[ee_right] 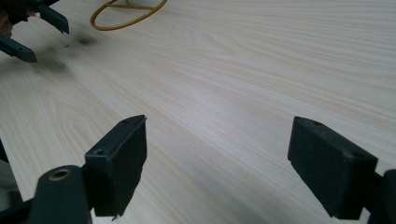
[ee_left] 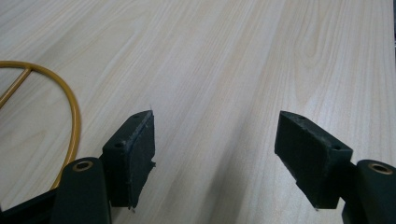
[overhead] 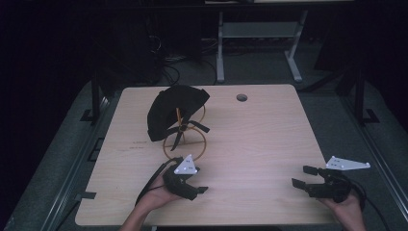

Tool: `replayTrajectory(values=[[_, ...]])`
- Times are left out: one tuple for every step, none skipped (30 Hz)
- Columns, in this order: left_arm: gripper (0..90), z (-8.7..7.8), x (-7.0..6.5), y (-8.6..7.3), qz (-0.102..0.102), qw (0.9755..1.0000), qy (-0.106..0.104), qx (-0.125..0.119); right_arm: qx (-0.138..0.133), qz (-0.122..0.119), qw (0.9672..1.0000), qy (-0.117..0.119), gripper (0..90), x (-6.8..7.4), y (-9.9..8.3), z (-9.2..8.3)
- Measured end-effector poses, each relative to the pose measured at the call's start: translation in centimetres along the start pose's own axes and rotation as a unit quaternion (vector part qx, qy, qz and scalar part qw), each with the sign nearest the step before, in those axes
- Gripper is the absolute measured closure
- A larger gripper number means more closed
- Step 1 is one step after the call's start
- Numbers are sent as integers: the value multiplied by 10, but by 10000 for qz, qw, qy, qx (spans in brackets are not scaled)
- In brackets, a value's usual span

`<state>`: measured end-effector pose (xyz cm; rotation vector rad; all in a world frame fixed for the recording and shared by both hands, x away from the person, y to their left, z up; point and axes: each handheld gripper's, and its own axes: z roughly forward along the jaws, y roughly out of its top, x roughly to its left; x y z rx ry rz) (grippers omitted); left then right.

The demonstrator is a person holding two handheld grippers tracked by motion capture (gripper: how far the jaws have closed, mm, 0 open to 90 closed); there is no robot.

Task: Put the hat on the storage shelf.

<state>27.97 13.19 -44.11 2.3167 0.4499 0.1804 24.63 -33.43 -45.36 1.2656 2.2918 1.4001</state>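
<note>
Left hand: came in from the bottom edge, palm up under its gripper, forearm angled toward the table's middle.
Left gripper: low over the near part of the table, grey plate on top, jaws pointing to the right; in its own view jaws stood wide apart with only bare wood between them.
Right hand: at the near right corner, wrapped around the gripper's body from below.
Right gripper: jaws pointing left toward the other gripper, well apart from it; in its own view jaws spread, nothing between them.
Wire stand: yellow rings, just beyond the left gripper, not touched; its curved edge seen at the left of the left gripper view.
Black cap: draped over the stand's top, tilted, straps hanging loose.
</note>
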Motion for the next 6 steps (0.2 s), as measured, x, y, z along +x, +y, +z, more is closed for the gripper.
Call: replayTrajectory(values=[[288, 1, 0, 0, -20, 10000, -5, -17, -38, -1, 10000, -13, 190, 2, -2, 0], [288, 1, 0, 0, -31, 10000, -6, -28, -65, -17, 10000, -6, 189, 4, -4, 0], [288, 2, 0, 0, -29, 10000, -5, -19, -103, -37, 9999, -32, 188, 7, -6, 0], [288, 2, 0, 0, 10, 10000, -21, 14, -114, -63, 9999, -42, 188, 9, -9, 1], [288, 3, 0, 0, -14, 10000, -18, 4, -98, -79, 9999, -45, 186, 11, -10, 2], [288, 3, 0, 0, 10, 10000, -17, 17, -71, -96, 9999, -46, 185, 12, -12, 2]])
